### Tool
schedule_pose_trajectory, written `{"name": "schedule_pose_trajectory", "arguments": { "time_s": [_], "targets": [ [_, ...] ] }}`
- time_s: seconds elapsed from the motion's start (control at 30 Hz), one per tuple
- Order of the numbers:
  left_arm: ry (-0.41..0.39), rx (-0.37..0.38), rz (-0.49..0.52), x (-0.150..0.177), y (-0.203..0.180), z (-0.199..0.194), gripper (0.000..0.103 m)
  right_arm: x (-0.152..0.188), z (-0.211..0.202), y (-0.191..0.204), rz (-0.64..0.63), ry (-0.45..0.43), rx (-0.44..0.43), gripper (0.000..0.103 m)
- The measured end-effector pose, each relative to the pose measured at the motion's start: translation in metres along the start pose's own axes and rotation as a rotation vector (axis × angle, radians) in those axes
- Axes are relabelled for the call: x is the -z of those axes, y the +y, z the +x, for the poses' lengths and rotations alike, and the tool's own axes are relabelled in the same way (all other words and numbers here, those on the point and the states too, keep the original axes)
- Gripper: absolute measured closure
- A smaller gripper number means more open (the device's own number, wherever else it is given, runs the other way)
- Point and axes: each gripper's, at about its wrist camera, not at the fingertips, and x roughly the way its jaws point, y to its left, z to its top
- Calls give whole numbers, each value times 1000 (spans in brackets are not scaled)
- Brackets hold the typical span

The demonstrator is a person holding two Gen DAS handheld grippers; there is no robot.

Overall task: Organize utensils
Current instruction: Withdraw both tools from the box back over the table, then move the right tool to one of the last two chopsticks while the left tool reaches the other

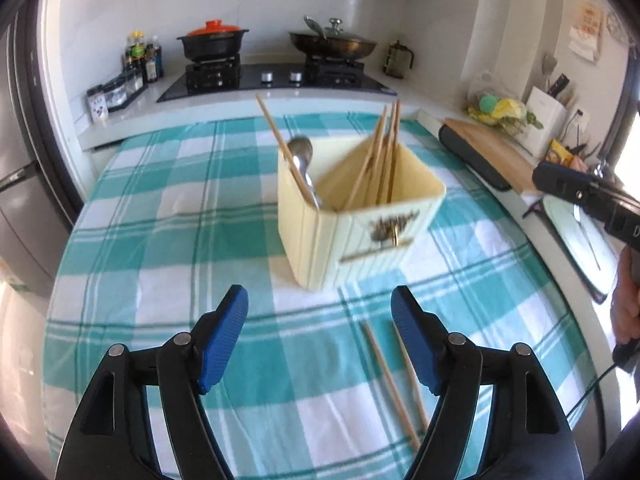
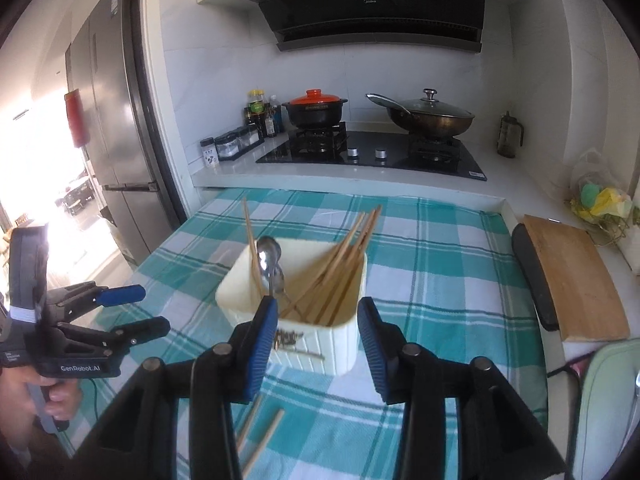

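Note:
A cream utensil holder [image 1: 360, 240] [image 2: 328, 344] stands on the teal checked cloth [image 1: 160, 216]. In it are a metal spoon [image 1: 302, 156] [image 2: 270, 256] and several wooden chopsticks [image 1: 380, 156] [image 2: 340, 264]. Two loose chopsticks [image 1: 390, 380] [image 2: 262, 440] lie on the cloth in front of the holder. My left gripper [image 1: 318, 300] [image 2: 154, 310] is open and empty, with the loose chopsticks just by its right finger. My right gripper [image 2: 317, 308] is open too, above the loose chopsticks and short of the holder, nothing between its pads.
A stove with a black pot with a red lid [image 2: 316, 110] and a lidded wok [image 2: 432, 116] is behind the table. A wooden board [image 2: 576, 276] and a dark tray lie at the right edge. A fridge [image 2: 116, 128] stands left. A hand [image 1: 624, 308] shows at the right.

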Motion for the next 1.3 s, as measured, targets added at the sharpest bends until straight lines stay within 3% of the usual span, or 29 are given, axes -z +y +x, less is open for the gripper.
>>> {"name": "schedule_pose_trajectory", "arguments": {
  "time_s": [0.13,0.3,0.53,0.73,0.87,0.97,1.0,1.17,1.3],
  "targets": [
    [48,2,-8,58,-17,1,27,58,-13,11,-25,39,35,61],
    [29,-15,-46,114,-33,-10,27,137,-18,22,2,109,81,61],
    [37,-14,-61,160,-45,-15,26,216,-26,43,99,167,97,61],
    [26,-28,-51,159,-48,-11,24,225,-16,67,86,196,39,61],
    [7,-50,-115,160,-32,-16,23,221,-9,88,42,205,-33,70],
    [4,-68,-164,161,-19,-18,23,220,2,101,17,225,-74,87],
    [3,-72,-173,162,-16,-18,23,219,6,103,14,227,-81,87],
    [1,-96,-169,164,-15,-19,23,217,30,108,17,275,-63,89],
    [9,-102,-156,165,-17,-17,23,213,28,107,1,299,6,92]
  ]
}}
